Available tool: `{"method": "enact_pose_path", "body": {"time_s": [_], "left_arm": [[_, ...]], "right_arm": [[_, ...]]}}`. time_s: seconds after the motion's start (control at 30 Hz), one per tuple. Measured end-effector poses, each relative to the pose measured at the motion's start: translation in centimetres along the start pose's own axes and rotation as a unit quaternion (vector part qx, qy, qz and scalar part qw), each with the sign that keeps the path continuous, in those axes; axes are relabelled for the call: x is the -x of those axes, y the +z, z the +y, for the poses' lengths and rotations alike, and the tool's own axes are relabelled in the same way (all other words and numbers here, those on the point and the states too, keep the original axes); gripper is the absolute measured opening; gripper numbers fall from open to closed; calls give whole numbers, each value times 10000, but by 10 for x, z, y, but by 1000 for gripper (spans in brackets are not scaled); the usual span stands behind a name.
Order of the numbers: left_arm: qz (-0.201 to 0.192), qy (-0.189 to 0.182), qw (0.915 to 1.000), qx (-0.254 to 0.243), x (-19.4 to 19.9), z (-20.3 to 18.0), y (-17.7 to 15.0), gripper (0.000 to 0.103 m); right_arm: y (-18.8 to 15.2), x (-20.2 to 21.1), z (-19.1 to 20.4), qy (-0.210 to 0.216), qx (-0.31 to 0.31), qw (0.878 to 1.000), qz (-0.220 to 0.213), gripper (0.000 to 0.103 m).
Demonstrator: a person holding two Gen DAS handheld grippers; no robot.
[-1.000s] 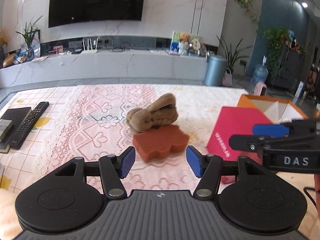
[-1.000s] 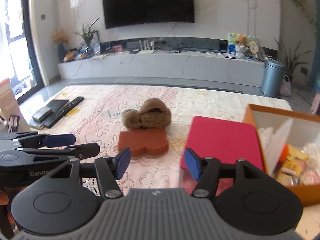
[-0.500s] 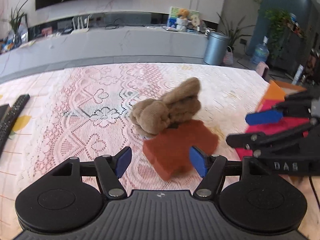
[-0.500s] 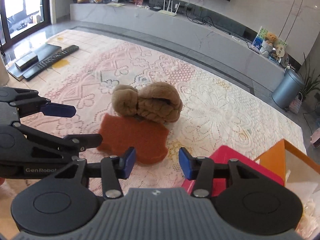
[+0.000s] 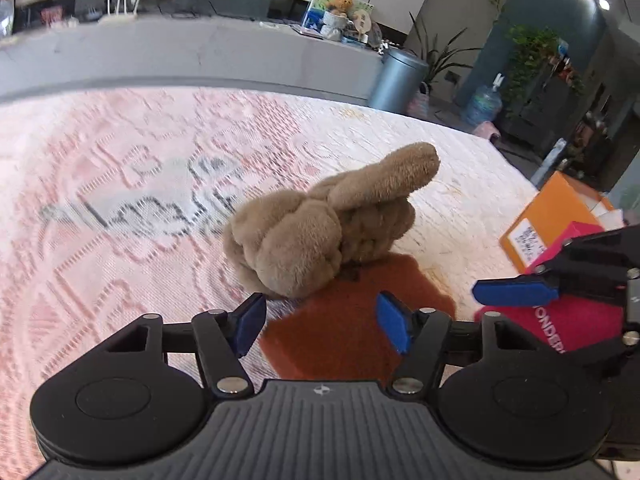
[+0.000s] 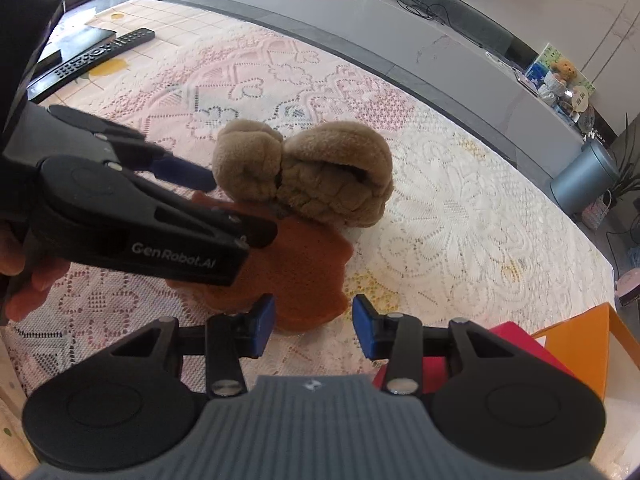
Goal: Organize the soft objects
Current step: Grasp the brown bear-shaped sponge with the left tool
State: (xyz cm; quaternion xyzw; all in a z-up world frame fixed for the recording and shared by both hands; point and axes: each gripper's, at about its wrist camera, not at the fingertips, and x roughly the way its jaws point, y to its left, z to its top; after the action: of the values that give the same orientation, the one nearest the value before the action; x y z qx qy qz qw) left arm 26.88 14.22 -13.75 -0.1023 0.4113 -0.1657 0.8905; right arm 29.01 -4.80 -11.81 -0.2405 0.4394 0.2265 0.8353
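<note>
Both tools hold nothing: left tool (image 5: 320, 322) closing over the orange sponge (image 5: 352, 320), right tool (image 6: 314, 326) half-open.

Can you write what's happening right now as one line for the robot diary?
left claw: closing, empty, over sponge | right claw: open, empty, near sponge edge | plush: on table, touching sponge | box: untouched
</note>
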Motion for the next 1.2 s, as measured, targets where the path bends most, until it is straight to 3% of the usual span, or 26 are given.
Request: {"method": "enact_pose_path", "body": {"time_s": [0.37,0.53,0.63,0.8,1.03,1.2], "left_arm": [[552,-644,9964,-48,28,-1,-19,69],[440,-354,9978,-332,39,-9,-27,81],[252,-375,9974,-556,48,-16,-28,87],[259,-364,9941,-989,44,-30,-29,88],[455,319,9767,-2074,24,-55,-43,89],[578,402,9626,-2615,7,-63,-48,88]], "right_arm": [[-13,11,8,-60,126,9998,-124,42],[-19,18,11,-99,416,9988,-236,39],[-16,26,6,-149,493,9982,-311,37],[-10,34,-8,-180,564,9976,-357,35],[-7,29,-20,231,191,9992,-263,35],[-7,24,-17,281,220,9990,-261,36]]}}
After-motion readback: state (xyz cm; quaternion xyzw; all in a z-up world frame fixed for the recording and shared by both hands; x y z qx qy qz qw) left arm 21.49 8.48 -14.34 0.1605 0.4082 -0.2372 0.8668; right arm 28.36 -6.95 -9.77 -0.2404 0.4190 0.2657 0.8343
